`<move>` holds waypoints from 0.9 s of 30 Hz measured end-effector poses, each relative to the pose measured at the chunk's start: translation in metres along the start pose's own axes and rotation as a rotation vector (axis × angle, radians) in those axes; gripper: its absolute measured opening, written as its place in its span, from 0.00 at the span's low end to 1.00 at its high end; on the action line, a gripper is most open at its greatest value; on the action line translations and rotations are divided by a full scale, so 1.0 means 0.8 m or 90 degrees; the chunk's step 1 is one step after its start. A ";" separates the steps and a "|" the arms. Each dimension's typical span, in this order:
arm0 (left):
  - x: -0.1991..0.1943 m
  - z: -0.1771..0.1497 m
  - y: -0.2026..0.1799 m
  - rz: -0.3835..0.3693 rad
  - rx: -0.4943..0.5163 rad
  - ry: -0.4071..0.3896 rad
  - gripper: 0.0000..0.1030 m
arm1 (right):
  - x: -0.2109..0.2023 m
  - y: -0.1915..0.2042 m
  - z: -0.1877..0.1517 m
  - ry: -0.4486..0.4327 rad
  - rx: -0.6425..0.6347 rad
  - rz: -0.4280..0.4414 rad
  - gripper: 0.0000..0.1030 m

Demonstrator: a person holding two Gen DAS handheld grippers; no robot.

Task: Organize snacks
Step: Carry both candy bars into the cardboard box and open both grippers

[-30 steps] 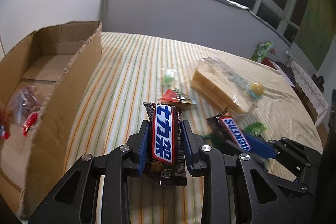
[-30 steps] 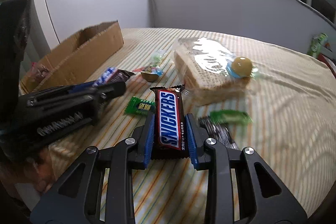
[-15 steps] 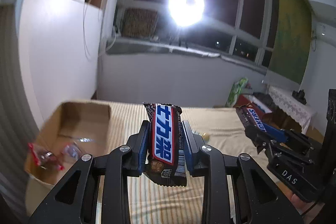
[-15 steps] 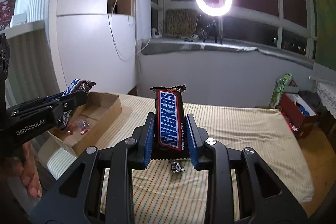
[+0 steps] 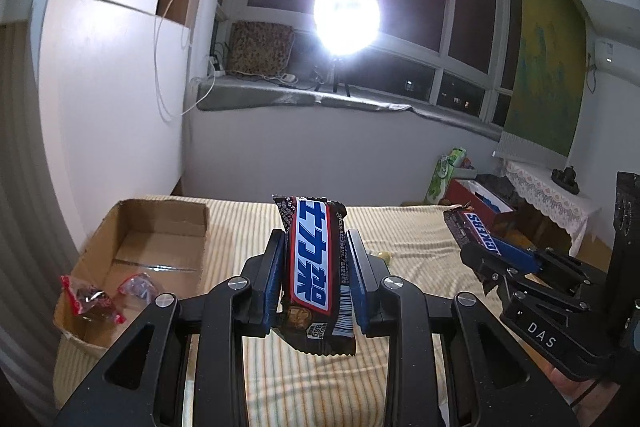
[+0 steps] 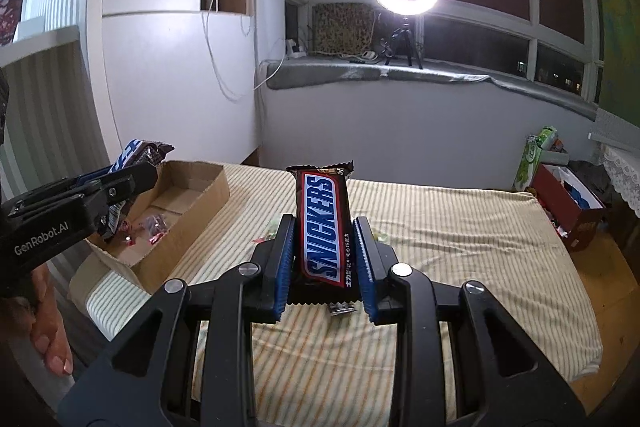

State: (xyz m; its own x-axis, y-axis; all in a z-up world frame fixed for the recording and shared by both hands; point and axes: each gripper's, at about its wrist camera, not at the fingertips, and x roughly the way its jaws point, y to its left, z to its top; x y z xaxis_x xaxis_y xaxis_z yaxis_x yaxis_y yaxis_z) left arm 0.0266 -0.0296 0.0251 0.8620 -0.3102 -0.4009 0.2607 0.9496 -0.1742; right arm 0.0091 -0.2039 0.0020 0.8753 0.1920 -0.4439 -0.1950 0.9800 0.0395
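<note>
Tools [image 5: 314,259] [image 6: 324,243] each pinch a Snickers bar [image 5: 312,259] above the striped bed [image 6: 460,227].

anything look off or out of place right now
Nothing is damaged or spilled. Each gripper is shut on a Snickers bar: the left gripper holds a Chinese-label Snickers bar slightly tilted, the right gripper an upright Snickers bar. A few small snacks lie loose on the striped bedspread outside the cardboard box.

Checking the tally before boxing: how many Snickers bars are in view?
2: one Snickers bar clamped in the left gripper, one in the right gripper. More may lie hidden on the bed.
</note>
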 end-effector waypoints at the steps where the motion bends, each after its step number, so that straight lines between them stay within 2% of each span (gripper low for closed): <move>1: -0.001 -0.001 0.002 0.001 -0.002 0.000 0.27 | 0.004 0.006 0.001 0.004 -0.005 0.002 0.29; 9: -0.008 -0.008 0.064 0.035 -0.027 -0.008 0.27 | 0.056 0.097 0.013 0.033 -0.065 0.052 0.29; 16: -0.036 -0.014 0.140 0.134 -0.049 -0.031 0.27 | 0.090 0.196 0.018 0.040 -0.123 0.148 0.29; 21: -0.051 -0.016 0.168 0.177 -0.070 -0.036 0.27 | 0.097 0.214 0.014 0.042 -0.129 0.168 0.29; 27: -0.051 -0.016 0.170 0.183 -0.076 -0.036 0.27 | 0.110 0.219 0.019 0.044 -0.130 0.171 0.29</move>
State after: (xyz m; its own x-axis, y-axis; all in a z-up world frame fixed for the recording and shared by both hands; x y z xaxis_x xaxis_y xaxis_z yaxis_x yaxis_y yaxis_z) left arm 0.0217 0.1116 0.0063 0.9165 -0.0237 -0.3992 -0.0473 0.9848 -0.1669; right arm 0.0585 -0.0145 -0.0168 0.7500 0.4308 -0.5019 -0.5050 0.8630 -0.0138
